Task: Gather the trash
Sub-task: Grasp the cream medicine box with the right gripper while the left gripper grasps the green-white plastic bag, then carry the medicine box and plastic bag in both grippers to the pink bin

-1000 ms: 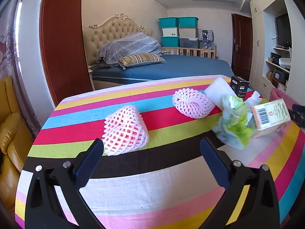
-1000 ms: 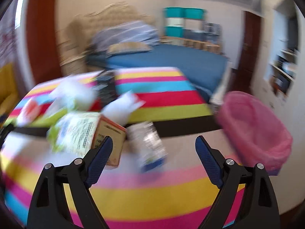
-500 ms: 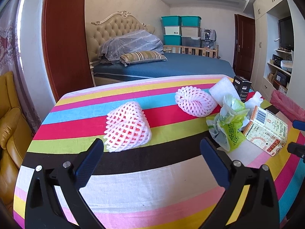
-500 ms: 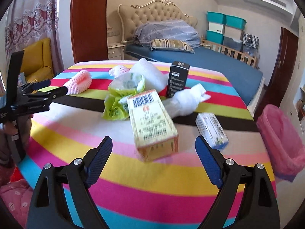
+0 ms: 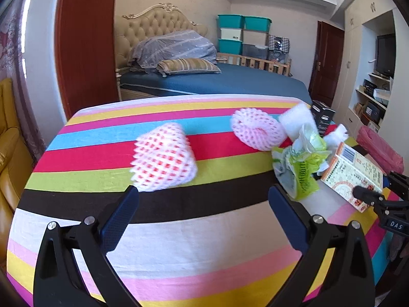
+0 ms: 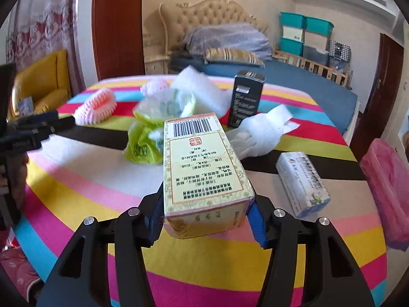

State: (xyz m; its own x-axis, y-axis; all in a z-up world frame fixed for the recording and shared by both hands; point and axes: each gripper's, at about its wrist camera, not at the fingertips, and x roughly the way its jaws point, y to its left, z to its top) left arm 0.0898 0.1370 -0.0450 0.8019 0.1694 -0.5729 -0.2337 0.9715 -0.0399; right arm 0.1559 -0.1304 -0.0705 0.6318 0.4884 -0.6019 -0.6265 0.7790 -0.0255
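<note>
My left gripper (image 5: 202, 204) points down at a slant over the near part of the desk (image 5: 179, 230), its jaws spread wide with nothing between them. Just past its left fingertip lies a pink foam fruit net (image 5: 163, 157); a second foam net (image 5: 257, 133) sits farther ahead toward the right, and the crumpled green plastic bag (image 5: 299, 168) is just beyond its right fingertip.

My right gripper (image 6: 205, 211) tilts down likewise and its jaws are closing on the yellow medicine box (image 6: 204, 168), blue pads against both of its sides. Ahead of it stand the black carton (image 6: 245, 99) and the white tissue (image 6: 258, 133); to its right lies a white-and-blue box (image 6: 301, 181), and farther right, off the desk, the pink-lined bin (image 6: 386, 189).

The desk wears a bright striped cloth; behind it is a bed (image 6: 294, 79) with a tufted headboard.

Half a second ago the right jaws stood wide, short of the yellow box; now they flank it.
</note>
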